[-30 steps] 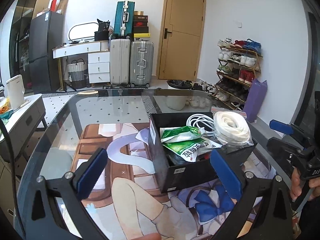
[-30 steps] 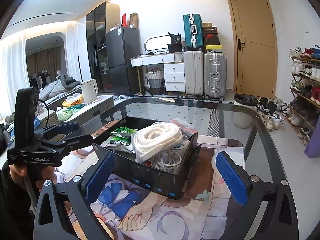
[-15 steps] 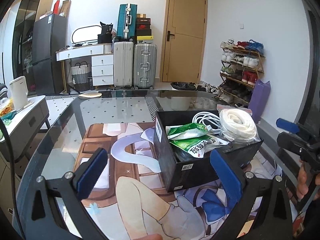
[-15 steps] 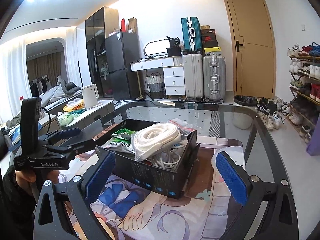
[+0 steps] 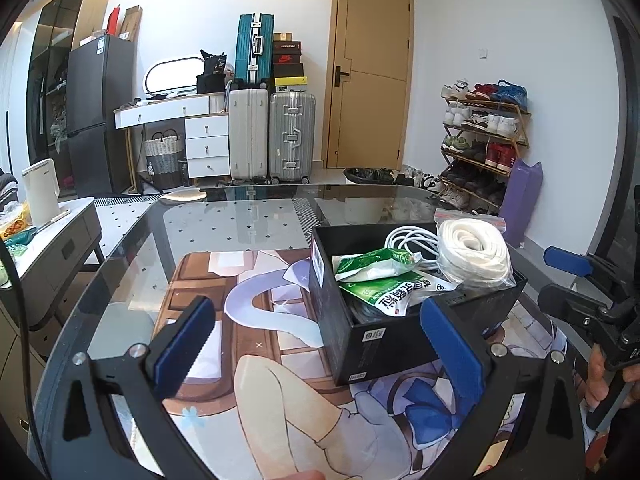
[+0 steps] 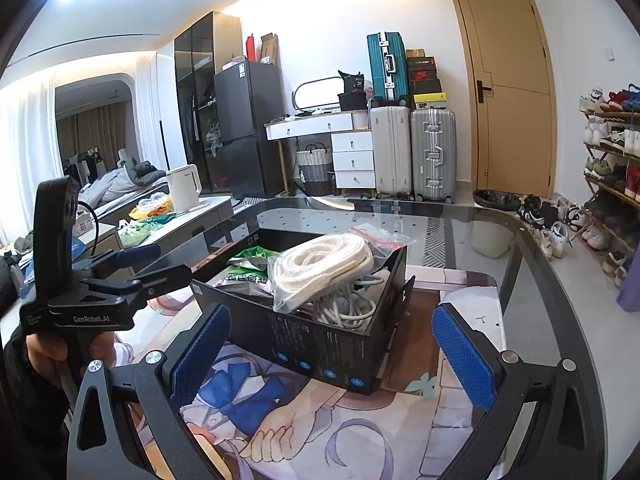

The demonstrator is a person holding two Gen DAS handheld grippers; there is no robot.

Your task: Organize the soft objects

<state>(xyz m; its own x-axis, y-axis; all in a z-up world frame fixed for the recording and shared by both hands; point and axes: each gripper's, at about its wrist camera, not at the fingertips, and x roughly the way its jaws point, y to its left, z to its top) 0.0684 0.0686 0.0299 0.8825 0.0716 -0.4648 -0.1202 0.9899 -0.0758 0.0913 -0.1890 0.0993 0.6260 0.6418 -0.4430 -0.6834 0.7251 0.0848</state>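
Both ribbed blue fingers [image 5: 184, 344] [image 6: 464, 356] wide apart, empty, near glossy, seemingly cardboard box [image 6: 320, 344].

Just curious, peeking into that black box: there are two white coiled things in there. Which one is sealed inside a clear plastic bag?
The thick white rope coil, lying on top. The thinner white cable beneath it is loose, with no bag.
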